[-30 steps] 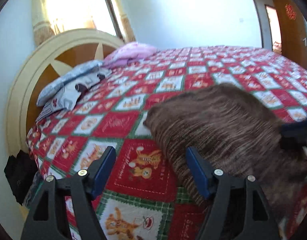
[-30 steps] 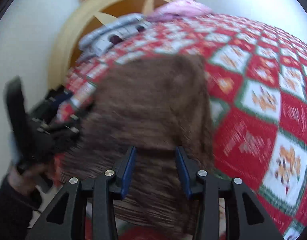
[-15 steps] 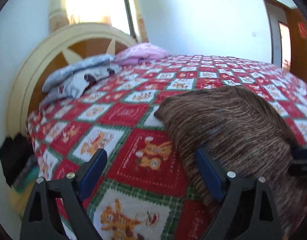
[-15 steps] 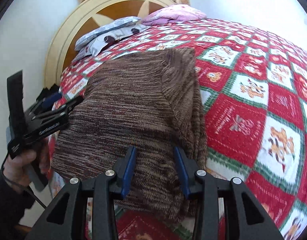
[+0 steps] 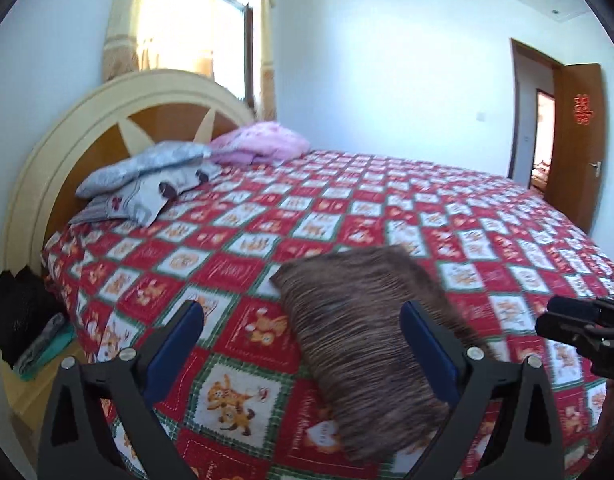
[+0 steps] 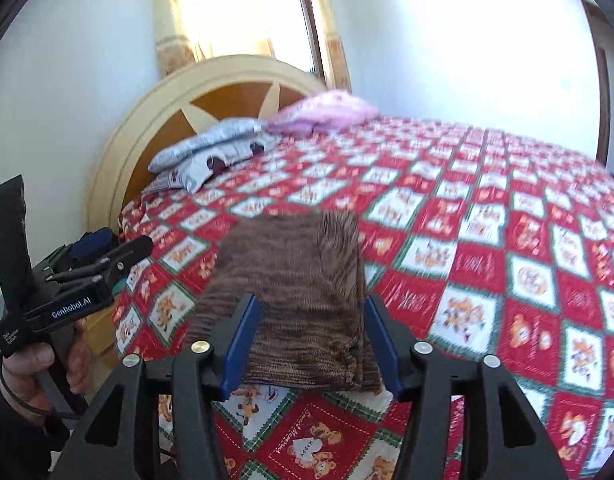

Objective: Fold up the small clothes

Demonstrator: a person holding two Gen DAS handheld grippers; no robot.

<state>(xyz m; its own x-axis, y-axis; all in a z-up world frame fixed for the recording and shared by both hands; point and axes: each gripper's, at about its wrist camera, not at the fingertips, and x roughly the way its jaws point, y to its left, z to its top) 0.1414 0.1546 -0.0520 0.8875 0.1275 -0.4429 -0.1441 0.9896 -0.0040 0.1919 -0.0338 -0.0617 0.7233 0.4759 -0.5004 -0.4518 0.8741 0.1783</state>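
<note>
While both my tongs hang released above the bed, the folded brown sweater point(image 6: 295, 292) lies flat on the red quilt point(image 6: 487, 240) near its edge. My right tongs point(image 6: 313, 344) frame the sweater's near edge without touching; my left tongs point(image 5: 303, 356) sit beside its left edge. Bare quilt stretches ahead to the pillows point(image 5: 155, 176).

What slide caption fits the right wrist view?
Open right gripper over folded brown garment on bedspread.
</note>
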